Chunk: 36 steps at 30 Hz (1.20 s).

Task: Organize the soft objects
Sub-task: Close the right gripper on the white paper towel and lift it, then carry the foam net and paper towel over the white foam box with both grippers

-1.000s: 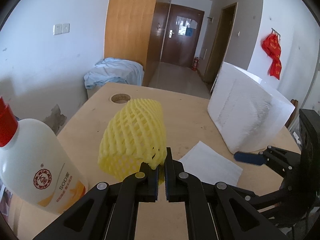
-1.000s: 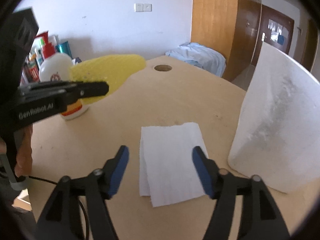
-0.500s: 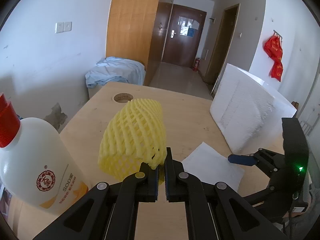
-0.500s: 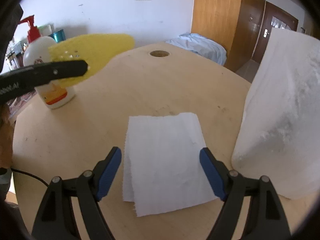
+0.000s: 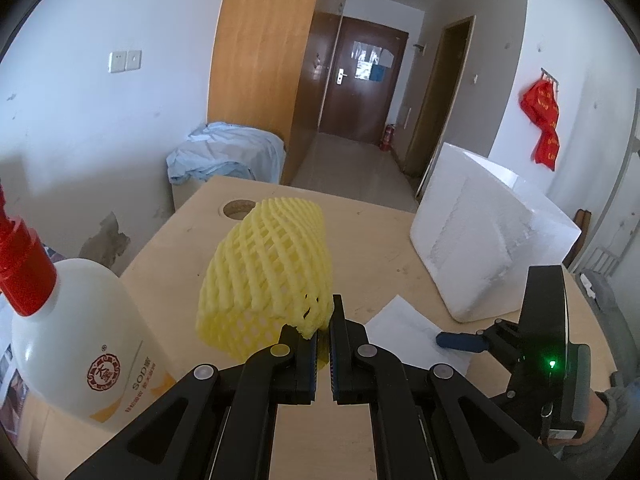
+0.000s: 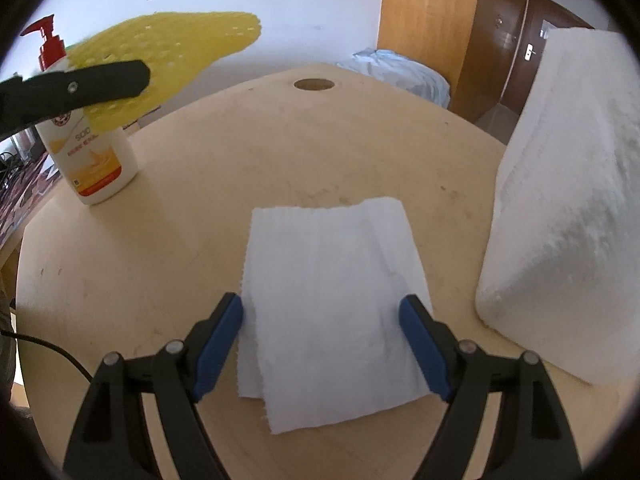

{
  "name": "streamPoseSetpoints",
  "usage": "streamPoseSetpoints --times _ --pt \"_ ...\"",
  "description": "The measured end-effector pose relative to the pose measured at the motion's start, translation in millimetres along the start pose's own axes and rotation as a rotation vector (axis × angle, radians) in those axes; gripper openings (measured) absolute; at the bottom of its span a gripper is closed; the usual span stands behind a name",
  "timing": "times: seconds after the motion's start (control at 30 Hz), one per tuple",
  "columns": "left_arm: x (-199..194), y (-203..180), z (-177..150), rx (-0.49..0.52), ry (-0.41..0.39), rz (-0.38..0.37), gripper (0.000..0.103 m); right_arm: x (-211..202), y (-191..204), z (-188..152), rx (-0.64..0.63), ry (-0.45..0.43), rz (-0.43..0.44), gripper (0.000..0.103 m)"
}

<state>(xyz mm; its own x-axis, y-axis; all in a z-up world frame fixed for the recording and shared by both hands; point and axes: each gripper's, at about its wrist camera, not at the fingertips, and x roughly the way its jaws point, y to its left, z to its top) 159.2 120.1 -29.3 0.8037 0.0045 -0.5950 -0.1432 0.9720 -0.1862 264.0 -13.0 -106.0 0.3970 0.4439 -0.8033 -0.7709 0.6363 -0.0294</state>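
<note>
— The right hand-held gripper (image 6: 322,312) has dropped lower, fingers spread either side of the tissue (image 6: 328,312) on the tabletop (image 6: 160,240).
— And left?
— The left hand-held gripper (image 5: 324,328) is clamped on the yellow foam net (image 5: 268,276), half hiding the bottle (image 6: 90,160).

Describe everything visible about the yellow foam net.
The yellow foam net is a soft, flattened sleeve of criss-crossed foam mesh with open diamond holes and one open end. The shut left gripper pinches its torn-looking lower corner and holds it up above the wooden table, beside the white lotion bottle.
</note>
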Motion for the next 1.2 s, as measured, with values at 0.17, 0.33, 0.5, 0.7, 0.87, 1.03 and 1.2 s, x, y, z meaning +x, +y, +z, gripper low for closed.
streamPoseSetpoints --times 0.17,0.33,0.5,0.7,0.87,1.03,1.2 --pt "-2.5 2.5 3.1 -0.004 -0.005 0.000 0.005 -5.2 1.1 2.4 -0.006 0.002 -0.006 0.041" --pt "-4.8 1.0 4.2 -0.002 -0.013 0.001 0.005 -10.1 2.1 -0.3 -0.007 0.005 -0.013 0.012" --pt "-6.9 0.9 5.6 -0.001 -0.016 0.002 0.005 -23.2 4.5 -4.2 -0.001 -0.021 -0.018 0.009" --pt "-10.6 -0.4 7.1 0.001 -0.015 -0.003 0.005 -41.8 3.7 -5.0 0.017 -0.055 -0.005 0.009" --pt "-16.1 -2.9 6.1 0.008 -0.020 -0.010 0.005 -55.5 1.4 -8.2 0.043 -0.077 0.004 0.009" --pt "-25.1 -9.8 5.4 0.020 -0.027 -0.024 0.005 -67.4 -0.3 -9.8 0.057 -0.094 0.000 0.009" --pt "-30.6 -17.3 6.3 0.034 -0.032 -0.029 0.005 -80.1 -2.8 -10.5 0.073 -0.119 0.001 0.009"
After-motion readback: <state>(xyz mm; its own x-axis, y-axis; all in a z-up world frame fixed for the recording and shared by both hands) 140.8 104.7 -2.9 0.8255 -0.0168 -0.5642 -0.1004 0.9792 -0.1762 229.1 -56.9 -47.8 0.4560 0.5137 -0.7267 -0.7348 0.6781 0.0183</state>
